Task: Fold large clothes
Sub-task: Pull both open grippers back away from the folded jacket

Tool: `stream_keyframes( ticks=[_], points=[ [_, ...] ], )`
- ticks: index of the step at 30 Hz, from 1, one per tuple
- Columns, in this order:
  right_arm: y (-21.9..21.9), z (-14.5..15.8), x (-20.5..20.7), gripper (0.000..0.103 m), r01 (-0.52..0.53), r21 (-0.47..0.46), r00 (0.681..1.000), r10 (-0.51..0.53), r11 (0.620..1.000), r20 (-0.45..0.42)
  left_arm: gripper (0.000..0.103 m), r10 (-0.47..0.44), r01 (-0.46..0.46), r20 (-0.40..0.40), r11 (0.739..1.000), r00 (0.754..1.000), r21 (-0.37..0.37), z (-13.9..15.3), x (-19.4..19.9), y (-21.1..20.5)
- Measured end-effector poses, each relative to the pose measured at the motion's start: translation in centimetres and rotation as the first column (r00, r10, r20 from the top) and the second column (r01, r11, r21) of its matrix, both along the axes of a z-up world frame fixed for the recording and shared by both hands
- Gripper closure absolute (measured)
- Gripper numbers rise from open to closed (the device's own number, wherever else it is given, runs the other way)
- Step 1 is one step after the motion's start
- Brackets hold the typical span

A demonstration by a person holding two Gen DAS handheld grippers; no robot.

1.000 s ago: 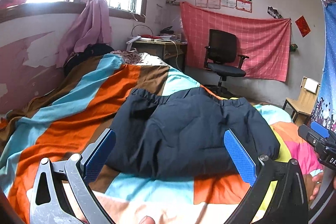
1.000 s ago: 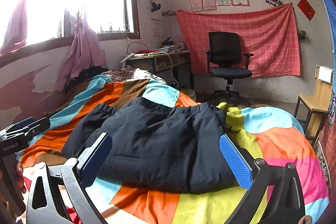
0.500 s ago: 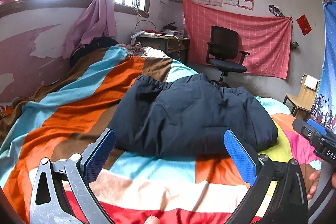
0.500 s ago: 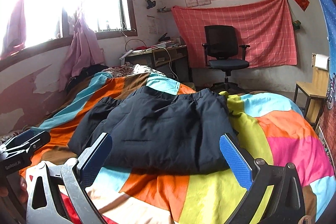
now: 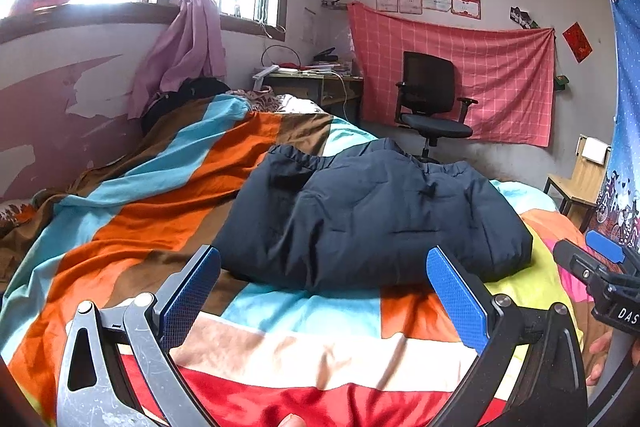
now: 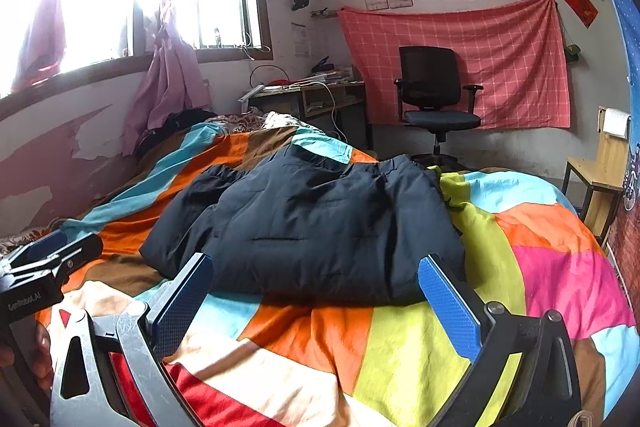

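A dark navy padded jacket point(image 5: 372, 219) lies folded in a thick bundle on the bed's colourful striped blanket point(image 5: 152, 211); it also shows in the right wrist view point(image 6: 320, 227). My left gripper point(image 5: 322, 291) is open and empty, a short way back from the jacket's near edge. My right gripper point(image 6: 314, 291) is open and empty, also just short of the near edge. Each gripper shows at the edge of the other's view: the right one point(image 5: 600, 267), the left one point(image 6: 44, 259).
The bed runs along a peeling wall with a window and pink curtain point(image 5: 184, 43) on the left. A desk point(image 6: 308, 95) and a black office chair point(image 6: 436, 99) stand beyond the bed's far end. A wooden chair point(image 6: 600, 163) stands at the right.
Both grippers have drawn back and lifted a little from the jacket, showing more blanket in front of it. The jacket has not moved. Both stay open.
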State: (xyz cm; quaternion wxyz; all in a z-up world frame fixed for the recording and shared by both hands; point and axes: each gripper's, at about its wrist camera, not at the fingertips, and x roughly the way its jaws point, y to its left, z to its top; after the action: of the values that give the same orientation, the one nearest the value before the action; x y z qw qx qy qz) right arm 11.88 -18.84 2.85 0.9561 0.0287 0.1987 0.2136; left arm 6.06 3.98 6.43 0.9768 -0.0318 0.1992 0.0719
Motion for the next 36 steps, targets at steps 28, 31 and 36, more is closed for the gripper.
stream_keyframes(
  ticks=[28,31,36],
  points=[
    [0.0,-3.8,-1.6,0.0,0.007,-0.042,0.997,-0.01,0.999,-0.078,0.002,-0.041,0.045,-0.043,0.994,0.998,0.098,-3.1,-1.0,-1.2],
    [-0.1,-3.7,-1.8,0.0,0.016,-0.051,0.998,-0.02,0.999,-0.066,0.002,-0.039,0.044,-0.054,0.995,0.998,0.092,-3.5,-1.0,-1.1],
    [-0.2,-3.9,-1.6,0.0,0.029,-0.056,0.997,-0.033,0.998,-0.077,0.002,-0.032,0.038,-0.074,0.996,0.997,0.079,-3.7,-0.9,-1.0]
  ],
)
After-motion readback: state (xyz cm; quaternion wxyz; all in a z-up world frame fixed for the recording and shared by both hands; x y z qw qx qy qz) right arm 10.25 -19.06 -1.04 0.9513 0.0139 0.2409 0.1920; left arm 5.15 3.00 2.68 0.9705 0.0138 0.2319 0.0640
